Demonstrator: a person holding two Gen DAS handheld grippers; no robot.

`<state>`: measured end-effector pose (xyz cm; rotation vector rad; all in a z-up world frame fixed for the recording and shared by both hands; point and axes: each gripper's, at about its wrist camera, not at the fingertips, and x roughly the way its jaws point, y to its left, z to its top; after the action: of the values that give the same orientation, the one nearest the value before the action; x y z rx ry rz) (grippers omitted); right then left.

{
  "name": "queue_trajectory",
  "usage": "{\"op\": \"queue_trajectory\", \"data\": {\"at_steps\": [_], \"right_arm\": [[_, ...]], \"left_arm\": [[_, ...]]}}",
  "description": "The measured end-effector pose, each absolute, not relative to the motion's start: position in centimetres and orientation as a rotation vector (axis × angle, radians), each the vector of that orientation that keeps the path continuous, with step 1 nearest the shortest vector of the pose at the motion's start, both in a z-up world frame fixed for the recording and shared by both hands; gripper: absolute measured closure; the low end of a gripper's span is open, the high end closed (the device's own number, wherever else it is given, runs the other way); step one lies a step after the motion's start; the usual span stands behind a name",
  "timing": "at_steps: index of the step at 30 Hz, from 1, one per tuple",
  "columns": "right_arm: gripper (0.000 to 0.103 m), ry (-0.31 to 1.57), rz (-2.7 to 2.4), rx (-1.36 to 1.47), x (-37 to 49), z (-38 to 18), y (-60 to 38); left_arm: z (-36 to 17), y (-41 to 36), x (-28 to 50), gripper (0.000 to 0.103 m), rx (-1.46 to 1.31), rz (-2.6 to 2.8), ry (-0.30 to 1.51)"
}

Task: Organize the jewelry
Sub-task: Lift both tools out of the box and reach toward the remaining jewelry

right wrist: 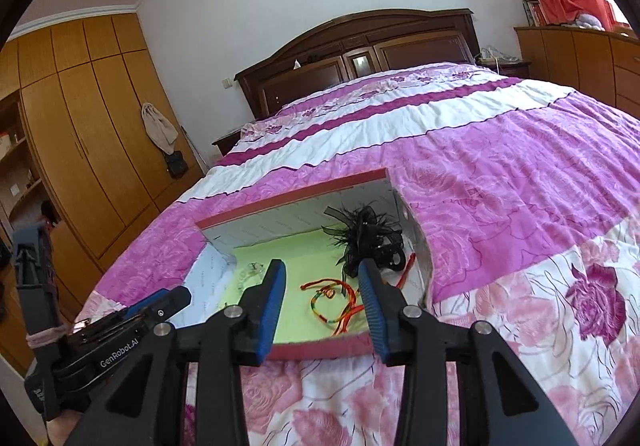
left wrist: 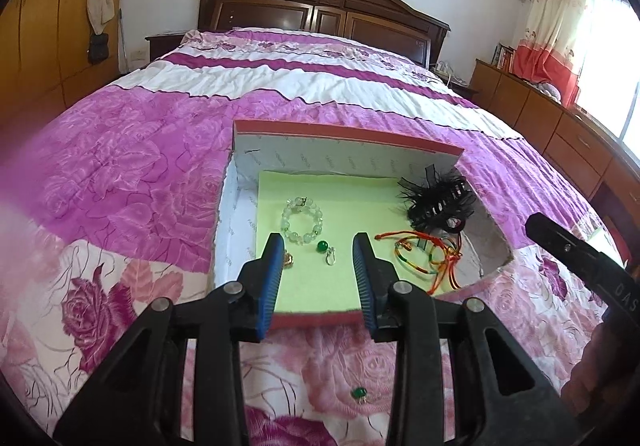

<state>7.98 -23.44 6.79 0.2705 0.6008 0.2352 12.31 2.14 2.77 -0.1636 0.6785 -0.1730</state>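
An open box (left wrist: 348,136) with a lime-green liner (left wrist: 344,202) lies on the bed. Inside are a pale bead bracelet (left wrist: 302,220), a green bead earring (left wrist: 325,248), a small gold piece (left wrist: 288,260), a coloured string bracelet (left wrist: 424,256) and a black feathered hair clip (left wrist: 438,200). A second green earring (left wrist: 359,393) lies on the quilt in front of the box. My left gripper (left wrist: 319,250) is open and empty over the box's near edge. My right gripper (right wrist: 322,282) is open and empty above the string bracelet (right wrist: 332,298), near the hair clip (right wrist: 368,238).
The pink floral quilt (left wrist: 140,166) covers the bed around the box. A dark wooden headboard (left wrist: 320,10) stands at the far end. Wooden wardrobes (right wrist: 92,142) are on the left and a low cabinet (left wrist: 560,126) on the right.
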Motion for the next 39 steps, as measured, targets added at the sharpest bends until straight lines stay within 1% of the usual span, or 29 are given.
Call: {"op": "queue_trajectory", "data": {"at_steps": [10, 22, 39], "right_arm": [[0.062, 0.684, 0.262, 0.257, 5.7, 7.6, -23.8], [0.062, 0.801, 0.268, 0.171, 2.6, 7.7, -23.5], [0.062, 0.966, 0.267, 0.15, 0.4, 3.9, -23.6]], "left_arm": [[3.8, 3.0, 9.9, 0.075, -0.169, -0.172, 0.69], [2.7, 3.7, 7.7, 0.075, -0.162, -0.193, 0.797], [-0.2, 2.5, 4.6, 0.074, -0.143, -0.28, 0.969]]}}
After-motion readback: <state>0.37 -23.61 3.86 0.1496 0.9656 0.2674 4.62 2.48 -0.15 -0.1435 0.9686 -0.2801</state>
